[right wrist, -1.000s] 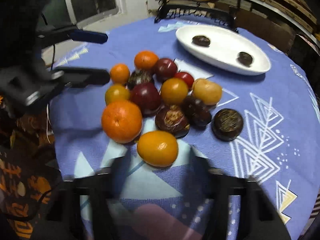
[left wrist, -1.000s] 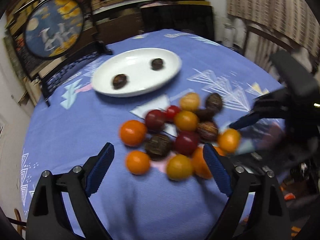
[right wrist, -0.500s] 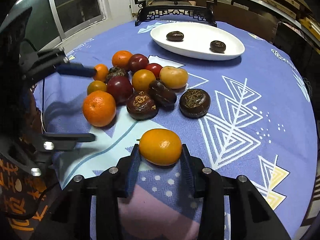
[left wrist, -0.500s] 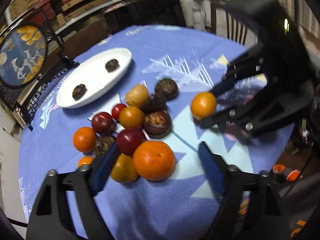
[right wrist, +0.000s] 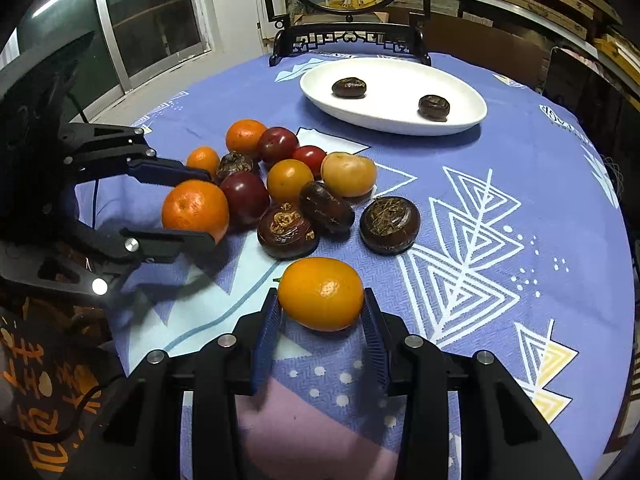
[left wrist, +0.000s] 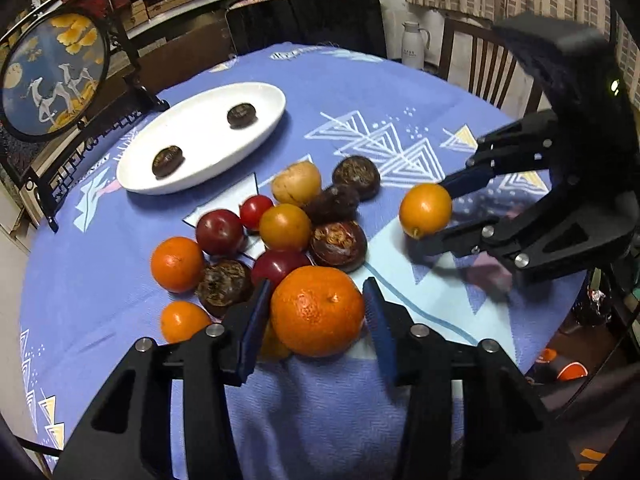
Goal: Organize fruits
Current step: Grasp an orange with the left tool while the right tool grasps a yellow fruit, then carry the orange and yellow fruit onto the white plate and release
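Item: fruit sorting on a round table under a blue patterned tablecloth (right wrist: 520,140); step in hand, judged: two fruits picked out of the pile at once. Left gripper (left wrist: 316,312): jaws have just been closing, pads now clamped on the large orange (left wrist: 318,310) at the near edge of the heap, touching a dark red plum (left wrist: 280,266) behind it. Right gripper (right wrist: 320,308): clamped on a smaller yellow-orange citrus (right wrist: 321,294), held just apart from the heap. Remaining pile: oranges, red plums, a small tomato (right wrist: 309,157), a pale yellow fruit (right wrist: 349,174) and several dark brown water chestnuts (right wrist: 390,224), bunched mid-table. White oval plate (right wrist: 460,124): at the far side, well apart from the pile, bearing two water chestnuts only. Next move, judged: lift both fruits clear without nudging their neighbours, then carry them to a spot of their own, since the plate seems reserved for chestnuts; round fruit may roll on release
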A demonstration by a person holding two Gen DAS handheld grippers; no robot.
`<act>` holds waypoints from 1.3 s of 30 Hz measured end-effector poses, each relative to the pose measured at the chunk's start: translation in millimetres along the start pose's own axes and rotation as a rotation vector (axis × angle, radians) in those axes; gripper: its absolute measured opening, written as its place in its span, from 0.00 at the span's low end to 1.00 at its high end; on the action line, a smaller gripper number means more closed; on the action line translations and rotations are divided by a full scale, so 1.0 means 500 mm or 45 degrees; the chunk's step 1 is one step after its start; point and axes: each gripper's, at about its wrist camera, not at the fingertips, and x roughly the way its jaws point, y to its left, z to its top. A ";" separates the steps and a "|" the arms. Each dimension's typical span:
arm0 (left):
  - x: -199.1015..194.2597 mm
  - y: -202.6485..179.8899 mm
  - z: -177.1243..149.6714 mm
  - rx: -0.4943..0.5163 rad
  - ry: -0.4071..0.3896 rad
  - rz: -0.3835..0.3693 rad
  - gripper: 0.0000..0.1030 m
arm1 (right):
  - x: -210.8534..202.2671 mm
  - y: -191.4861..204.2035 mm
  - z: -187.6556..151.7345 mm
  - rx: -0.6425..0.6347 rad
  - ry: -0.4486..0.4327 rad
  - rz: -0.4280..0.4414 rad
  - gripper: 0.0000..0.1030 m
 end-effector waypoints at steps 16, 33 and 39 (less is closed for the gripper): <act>-0.005 0.217 0.146 -0.371 -0.128 0.334 0.44 | -0.058 -0.012 0.184 -0.022 -0.238 -0.085 0.40; 0.141 0.343 0.282 -0.413 -0.100 0.413 0.44 | 0.060 -0.121 0.373 0.074 -0.256 -0.107 0.40; 0.189 0.369 0.300 -0.402 -0.052 0.433 0.44 | 0.104 -0.154 0.399 0.118 -0.239 -0.099 0.40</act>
